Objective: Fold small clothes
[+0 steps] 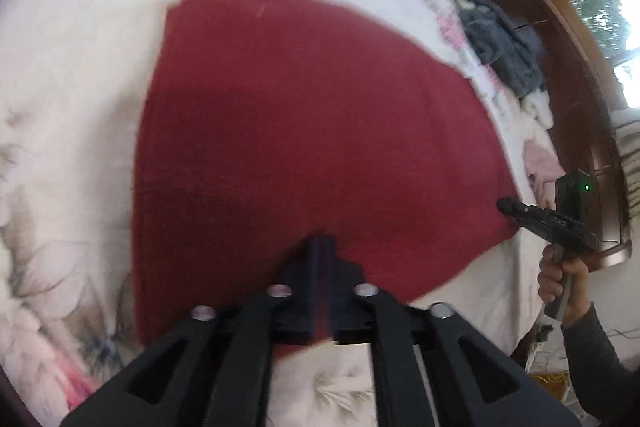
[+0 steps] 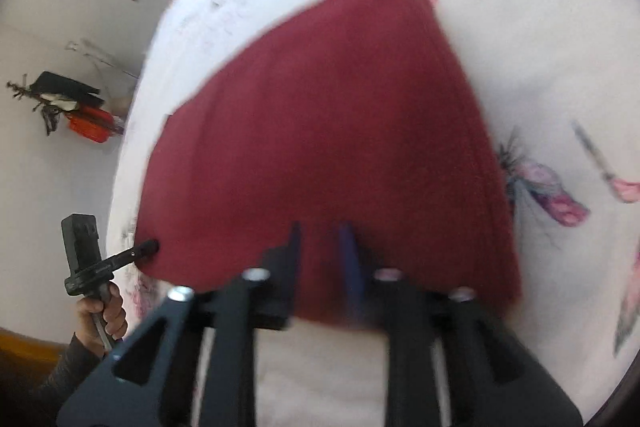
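**Red cloth pinned at its near edge, one gripper at each end**

The red cloth lies spread flat on the flowered bedspread, and both grippers are right at its near hem. The pictures are smeared with motion blur, so fine detail is scarce.

Left gripper first: in its own camera the jaws are pressed together, with red fabric running between them at the hem, so I read that as a clamp on the cloth. The right wrist view agrees, showing its tip touching the cloth's near left corner.

Right gripper: its own camera shows a narrow gap between the two fingers with red fabric showing in it. Pinching the hem, or just over it? I cannot tell through the blur. From the left wrist view its tip sits at the cloth's right edge, a hand wrapped round the handle.

Now the geometry that matters. The cloth stretches away from both sets of jaws toward the far side of the bed, and the grippers mark the two ends of the near hem. Neither hand is closer; they are level. A fold, to my eye, means carrying that near hem forward over the body to meet the far edge.

A heap of grey clothing sits well apart, by the dark wooden headboard.
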`<state>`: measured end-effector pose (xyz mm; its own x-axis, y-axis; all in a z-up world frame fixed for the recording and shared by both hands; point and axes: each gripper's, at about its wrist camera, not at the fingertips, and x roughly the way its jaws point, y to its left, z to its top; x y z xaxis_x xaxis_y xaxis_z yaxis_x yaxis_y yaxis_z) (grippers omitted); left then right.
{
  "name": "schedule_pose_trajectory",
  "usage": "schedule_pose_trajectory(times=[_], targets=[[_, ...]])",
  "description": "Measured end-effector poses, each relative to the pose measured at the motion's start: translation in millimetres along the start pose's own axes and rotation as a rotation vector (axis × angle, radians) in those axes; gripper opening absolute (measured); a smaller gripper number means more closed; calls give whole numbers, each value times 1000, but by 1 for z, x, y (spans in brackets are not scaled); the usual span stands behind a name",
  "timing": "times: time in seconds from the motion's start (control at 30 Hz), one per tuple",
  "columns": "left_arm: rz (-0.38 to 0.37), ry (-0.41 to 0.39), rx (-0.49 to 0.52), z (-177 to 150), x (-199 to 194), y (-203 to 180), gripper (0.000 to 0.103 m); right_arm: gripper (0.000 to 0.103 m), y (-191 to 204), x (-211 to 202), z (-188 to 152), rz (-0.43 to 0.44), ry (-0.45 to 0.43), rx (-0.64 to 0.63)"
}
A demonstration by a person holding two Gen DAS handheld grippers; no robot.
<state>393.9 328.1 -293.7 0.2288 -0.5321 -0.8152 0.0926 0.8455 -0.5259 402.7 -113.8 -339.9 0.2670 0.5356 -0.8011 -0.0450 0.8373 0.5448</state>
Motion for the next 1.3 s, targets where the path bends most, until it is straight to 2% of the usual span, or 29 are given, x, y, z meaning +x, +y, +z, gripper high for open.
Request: schedule_pose_trajectory(times=[0.07, 0.1, 0.13, 0.17, 0.2, 0.23, 0.27, 0.3, 0.37, 0.4, 0.43, 0.47, 0.53, 0.57, 0.67, 0.7, 0.83, 1.03, 1.17, 1.3], targets=[[-11, -14, 23, -10, -7, -12, 25, 28, -6, -7, -10, -31, 3, -3], [30, 2, 33, -15, -4, -12, 26, 27, -15, -7, -13, -53, 13, 14], [63, 20, 34, -16, 1, -6, 24, 22, -24, -6, -16, -74, 22, 29], [86, 39, 20, -18, 7, 2, 20, 4, -41, -4, -20, -85, 36, 56], [79, 41, -10, -20, 8, 9, 20, 0, -49, -5, -22, -83, 37, 84], [53, 34, -49, -20, 6, 13, 21, 0, -54, -13, -23, -64, 27, 116], [26, 24, -86, -23, -3, 15, 27, 4, -52, -20, -24, -71, 13, 118], [15, 18, -95, -23, -7, 15, 30, 17, -48, -31, -26, -91, -12, 107], [13, -2, -113, -28, -24, 18, 41, 28, -41, -51, -31, -123, -46, 95], [16, -5, -121, -28, -29, 19, 43, 28, -31, -59, -34, -152, -54, 63], [11, -10, -138, -30, -37, 23, 47, 29, -15, -66, -41, -183, -57, 4], [0, -17, -161, -33, -47, 27, 59, 31, 3, -71, -49, -228, -57, -74], [6, -48, -200, -37, -65, 36, 67, 43, 47, -73, -70, -301, -64, -249], [-8, -65, -224, -38, -74, 42, 67, 54, 81, -71, -92, -351, -65, -389], [-90, -100, -304, -37, -87, 62, 69, 66, 157, -39, -150, -452, -63, -704], [-116, -115, -331, -38, -93, 69, 69, 73, 179, -27, -167, -467, -65, -793], [-182, -141, -397, -41, -97, 85, 70, 76, 256, 39, -214, -558, -109, -1123], [-253, -183, -422, -45, -104, 104, 70, 75, 323, 131, -226, -694, -200, -1450], [-300, -190, -439, -43, -103, 118, 70, 72, 332, 174, -220, -753, -198, -1527], [-340, -199, -443, -35, -98, 128, 70, 69, 326, 206, -216, -791, -142, -1577]])
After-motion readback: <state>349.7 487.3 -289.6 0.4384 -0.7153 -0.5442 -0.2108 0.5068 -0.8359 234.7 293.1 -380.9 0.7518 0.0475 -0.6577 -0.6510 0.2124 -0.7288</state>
